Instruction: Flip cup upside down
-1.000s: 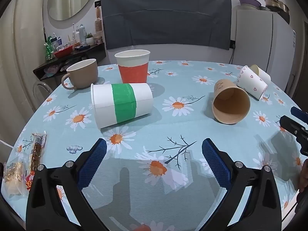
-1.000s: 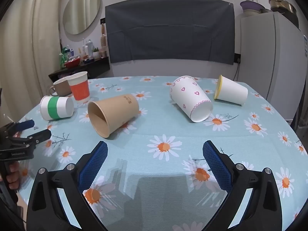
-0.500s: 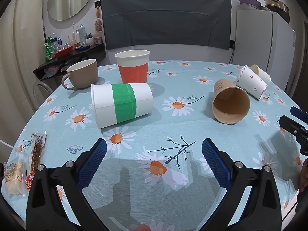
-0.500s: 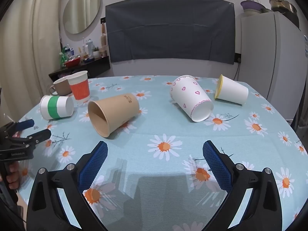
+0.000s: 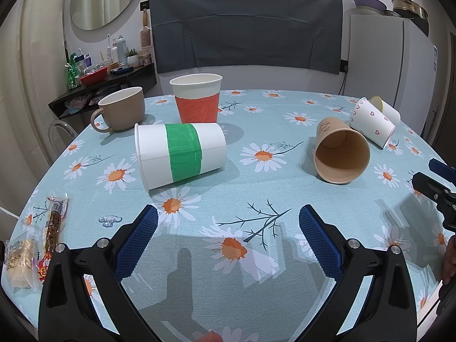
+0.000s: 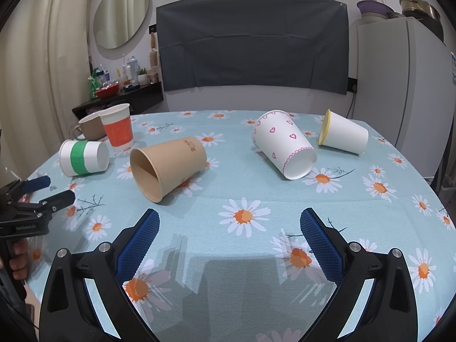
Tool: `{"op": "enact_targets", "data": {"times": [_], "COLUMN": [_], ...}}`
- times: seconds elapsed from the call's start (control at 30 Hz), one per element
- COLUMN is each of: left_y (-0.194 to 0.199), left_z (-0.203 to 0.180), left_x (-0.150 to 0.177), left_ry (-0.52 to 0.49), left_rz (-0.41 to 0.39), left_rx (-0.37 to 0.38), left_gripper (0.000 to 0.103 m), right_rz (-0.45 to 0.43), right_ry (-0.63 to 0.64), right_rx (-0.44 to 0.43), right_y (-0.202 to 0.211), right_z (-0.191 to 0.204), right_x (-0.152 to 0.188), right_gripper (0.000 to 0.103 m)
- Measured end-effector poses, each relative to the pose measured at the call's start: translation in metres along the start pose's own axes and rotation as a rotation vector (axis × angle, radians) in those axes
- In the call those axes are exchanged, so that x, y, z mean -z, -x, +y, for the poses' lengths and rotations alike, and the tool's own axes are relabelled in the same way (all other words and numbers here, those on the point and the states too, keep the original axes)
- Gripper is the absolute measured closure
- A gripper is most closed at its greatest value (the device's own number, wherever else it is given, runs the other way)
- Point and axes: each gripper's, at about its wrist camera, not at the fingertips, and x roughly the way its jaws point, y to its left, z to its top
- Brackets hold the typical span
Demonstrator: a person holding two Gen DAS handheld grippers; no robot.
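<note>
Both hand-held grippers hover low over the near edge of the table (image 6: 356, 199), level and pointing forward, jaws spread wide with nothing between them: the left gripper (image 5: 228, 228) faces the green-banded cup (image 5: 182, 154), the right gripper (image 6: 229, 230) faces the gap between the brown paper cup (image 6: 168, 168) and the heart-print cup (image 6: 285, 148). Compared with the frames from a second earlier, neither gripper has shifted and no cup has moved. Table: round, covered with a light blue daisy-print cloth. Green-banded cup: lying on its side, rim to the left, directly ahead of the left gripper and not touched. Brown paper cup: on its side, mouth toward the cameras, at table centre. Heart-print cup: on its side, right of centre, mouth toward the near edge. Yellow-rimmed cup (image 6: 343, 135): on its side just beyond it, far right. Red-banded cup (image 5: 196, 98): upright behind the green-banded cup. Tan mug (image 5: 121, 109): upright at far left. Snack packets (image 5: 37, 245): at the left table edge.
</note>
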Motion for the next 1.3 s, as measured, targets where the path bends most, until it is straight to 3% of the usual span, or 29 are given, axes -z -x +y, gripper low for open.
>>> {"op": "enact_targets", "data": {"times": [1.3], "left_y": [0.0], "left_z": [0.0011], "left_x": [-0.0005], "left_ry": [0.005], "left_rz": [0.001], "left_rx": [0.012], "left_gripper": [0.006], "right_rz": [0.018], "right_ry": [0.002], "right_rx": [-0.003], "right_y": [-0.0035], "right_z": [0.0003], "right_x": [0.0021], "right_gripper": [0.008]}}
